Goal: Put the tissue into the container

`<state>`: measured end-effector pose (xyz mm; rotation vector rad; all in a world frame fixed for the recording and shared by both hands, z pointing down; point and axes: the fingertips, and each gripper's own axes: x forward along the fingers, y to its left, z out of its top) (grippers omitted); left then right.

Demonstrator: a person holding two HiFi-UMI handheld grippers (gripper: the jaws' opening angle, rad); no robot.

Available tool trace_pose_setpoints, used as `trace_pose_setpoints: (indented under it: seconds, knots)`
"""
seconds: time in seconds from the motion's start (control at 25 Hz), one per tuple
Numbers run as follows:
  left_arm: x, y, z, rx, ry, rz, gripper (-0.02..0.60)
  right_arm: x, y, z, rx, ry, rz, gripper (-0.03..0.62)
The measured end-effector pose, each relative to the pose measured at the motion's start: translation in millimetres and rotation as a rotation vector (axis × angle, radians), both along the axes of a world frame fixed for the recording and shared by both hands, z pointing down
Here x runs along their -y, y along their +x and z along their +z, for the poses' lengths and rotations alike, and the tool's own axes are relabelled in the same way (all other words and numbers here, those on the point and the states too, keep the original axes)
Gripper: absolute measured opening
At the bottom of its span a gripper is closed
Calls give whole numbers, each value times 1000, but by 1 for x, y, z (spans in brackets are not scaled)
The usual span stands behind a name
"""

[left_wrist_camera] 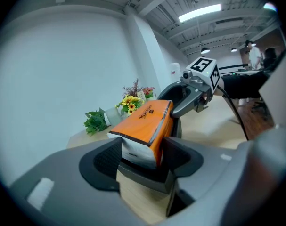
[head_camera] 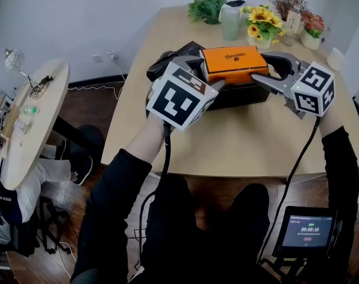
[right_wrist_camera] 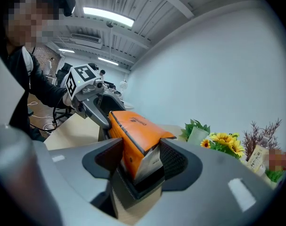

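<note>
An orange tissue pack (head_camera: 233, 64) hangs level just above a black container (head_camera: 244, 94) on the wooden table (head_camera: 238, 141). My left gripper (head_camera: 207, 78) is shut on the pack's left end and my right gripper (head_camera: 267, 71) is shut on its right end. In the left gripper view the pack (left_wrist_camera: 145, 126) sits between the pads of the left gripper (left_wrist_camera: 140, 149), with the container's rim (left_wrist_camera: 147, 177) under it and the right gripper (left_wrist_camera: 194, 95) beyond. In the right gripper view the pack (right_wrist_camera: 135, 135) fills the right gripper (right_wrist_camera: 140, 160), over the container (right_wrist_camera: 133, 188).
At the table's far edge stand a green plant (head_camera: 206, 7), a pale vase (head_camera: 230, 18), sunflowers (head_camera: 262, 25) and more flower pots (head_camera: 312, 31). A dark bag (head_camera: 167, 61) lies behind the container. A round side table (head_camera: 31, 117) is on the left, a small screen (head_camera: 306, 229) at the lower right.
</note>
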<state>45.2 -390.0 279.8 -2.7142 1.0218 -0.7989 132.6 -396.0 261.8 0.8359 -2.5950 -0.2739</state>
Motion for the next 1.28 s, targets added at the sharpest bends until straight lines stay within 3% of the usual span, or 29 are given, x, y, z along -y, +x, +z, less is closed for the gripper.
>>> trace_pose_setpoints:
  seconds: [0.16, 0.32, 0.48, 1.28]
  knots:
    - [-1, -1, 3, 6, -46, 4, 259, 1, 1, 5, 16, -38, -2, 252]
    - [-1, 0, 8, -35, -151, 31, 252, 2, 3, 12, 14, -70, -3, 255]
    - [1, -1, 10, -71, -194, 38, 250, 3, 3, 15, 25, -82, -1, 255]
    - [3, -6, 11, -126, -186, 3, 250, 1, 1, 17, 28, -85, -17, 264]
